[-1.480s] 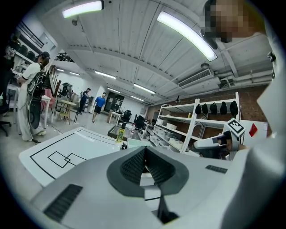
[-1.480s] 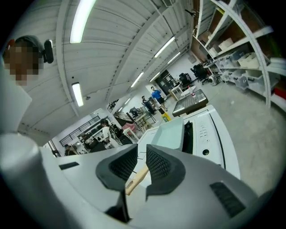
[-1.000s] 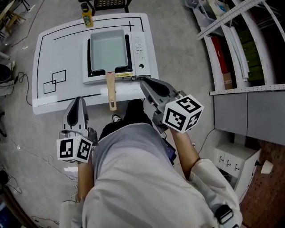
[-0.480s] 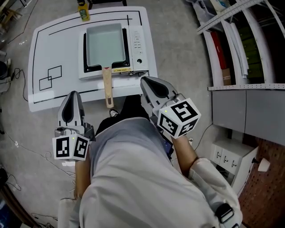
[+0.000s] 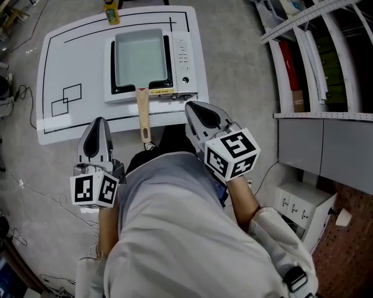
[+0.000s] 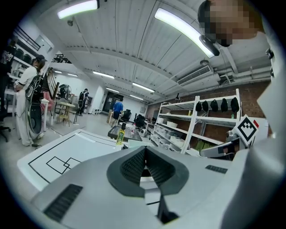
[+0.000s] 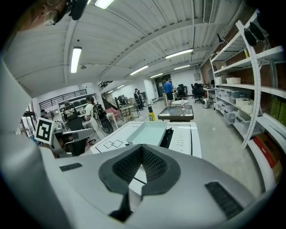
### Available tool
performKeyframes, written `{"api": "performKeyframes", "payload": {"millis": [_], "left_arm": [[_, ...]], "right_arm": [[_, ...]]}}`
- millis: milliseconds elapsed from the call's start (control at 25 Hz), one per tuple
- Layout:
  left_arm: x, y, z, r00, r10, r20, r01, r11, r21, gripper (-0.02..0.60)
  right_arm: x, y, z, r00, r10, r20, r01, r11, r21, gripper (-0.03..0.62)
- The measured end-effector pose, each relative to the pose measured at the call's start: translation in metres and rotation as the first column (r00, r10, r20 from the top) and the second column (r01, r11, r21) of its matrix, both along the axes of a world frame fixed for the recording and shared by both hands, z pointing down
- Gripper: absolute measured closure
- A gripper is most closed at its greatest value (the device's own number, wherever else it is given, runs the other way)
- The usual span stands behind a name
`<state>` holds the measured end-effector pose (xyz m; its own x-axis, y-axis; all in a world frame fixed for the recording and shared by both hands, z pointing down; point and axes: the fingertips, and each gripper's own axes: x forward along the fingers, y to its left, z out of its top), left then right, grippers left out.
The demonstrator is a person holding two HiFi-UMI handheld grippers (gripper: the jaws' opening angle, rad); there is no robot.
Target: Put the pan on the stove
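A rectangular pale-green pan [image 5: 140, 55] with a wooden handle [image 5: 143, 116] sits on the white portable stove [image 5: 183, 61] on the white table [image 5: 64, 64]; the handle juts over the table's near edge. The pan [image 7: 149, 133] and the stove [image 7: 185, 138] also show in the right gripper view. My left gripper [image 5: 97, 129] is held back from the table at the near left, shut and holding nothing. My right gripper [image 5: 197, 110] hangs just off the table's near edge, right of the handle, shut with nothing between its pads [image 7: 152, 162].
A yellow bottle [image 5: 111, 11] stands at the table's far edge. Black outline squares [image 5: 65, 100] mark the table's left side. Shelving racks [image 5: 315, 52] and a cabinet stand to the right. Cables lie on the floor at the left. People stand far off [image 6: 27, 96].
The right gripper's jaws have come shut. Both grippers drew slightly back toward me, away from the table; the pan and stove stayed in place.
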<state>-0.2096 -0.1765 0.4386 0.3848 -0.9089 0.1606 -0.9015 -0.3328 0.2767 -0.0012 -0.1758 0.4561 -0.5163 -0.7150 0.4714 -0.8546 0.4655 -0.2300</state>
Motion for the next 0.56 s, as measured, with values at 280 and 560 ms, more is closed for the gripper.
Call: {"api": "performKeyframes", "payload": {"millis": [280,560], "left_arm": [[0.001,-0.006,0.012,1.0,0.008,-0.002,-0.008,0.999,-0.037,0.58],[0.006,-0.01,0.018,0.999,0.031,-0.008,-0.032,0.998,-0.06,0.58]], "right_arm": [[-0.002,-0.005,0.008,0.998,0.008,-0.065,-0.008,1.0,-0.006,0.586],[-0.003,-0.011,0.018,0.997,0.023,-0.072,-0.025,0.999,-0.034,0.585]]}}
